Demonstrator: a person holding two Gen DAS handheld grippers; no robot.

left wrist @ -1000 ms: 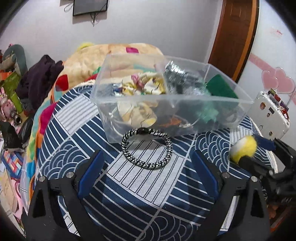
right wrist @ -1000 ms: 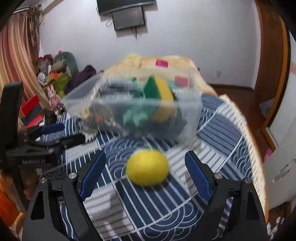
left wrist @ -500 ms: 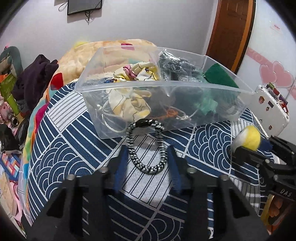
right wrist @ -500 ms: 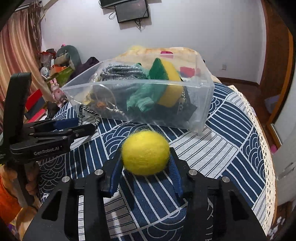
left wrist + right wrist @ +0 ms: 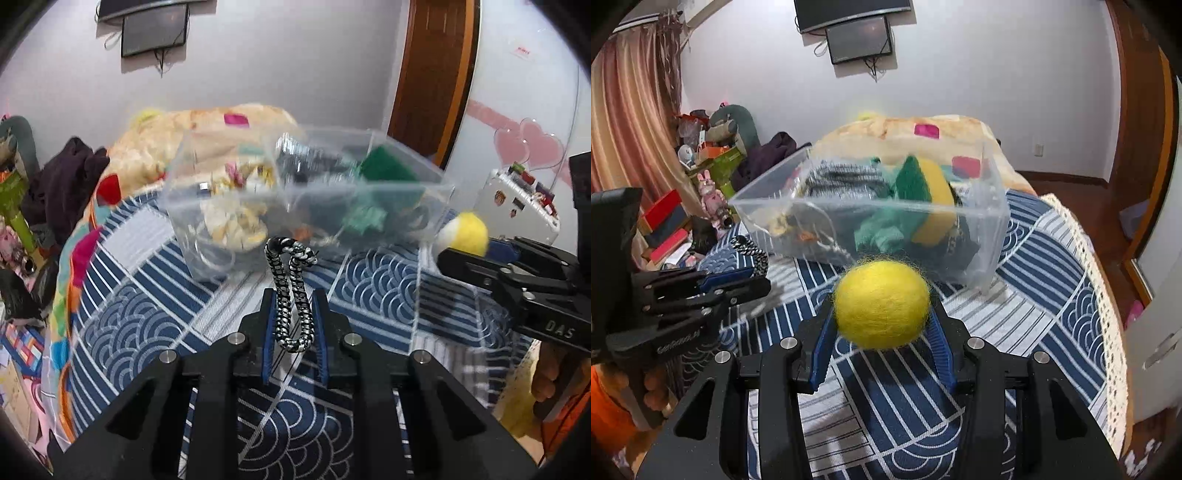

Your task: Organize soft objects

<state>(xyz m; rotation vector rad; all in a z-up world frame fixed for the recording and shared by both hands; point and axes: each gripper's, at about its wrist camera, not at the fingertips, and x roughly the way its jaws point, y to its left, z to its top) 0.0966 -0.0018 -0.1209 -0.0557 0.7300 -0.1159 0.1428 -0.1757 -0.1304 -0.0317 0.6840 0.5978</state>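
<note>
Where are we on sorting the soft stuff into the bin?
Done: the clear plastic bin already holds a green-and-yellow sponge and cloth items. In hand: the left gripper is shut on the black-and-white braided band, the right gripper on the yellow felt ball, both outside the bin. Left: dropping both in.

Home bedroom, patterned bedspread point(image 5: 1052, 258) across the lower frame, wall-mounted screen point(image 5: 858, 38) at top, curtain point(image 5: 631, 122) at left, wooden door point(image 5: 436, 81) upper right

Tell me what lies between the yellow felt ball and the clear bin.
Right wrist view: only bare patterned tablecloth separates the yellow felt ball, clamped in the right gripper, from the clear bin.
</note>
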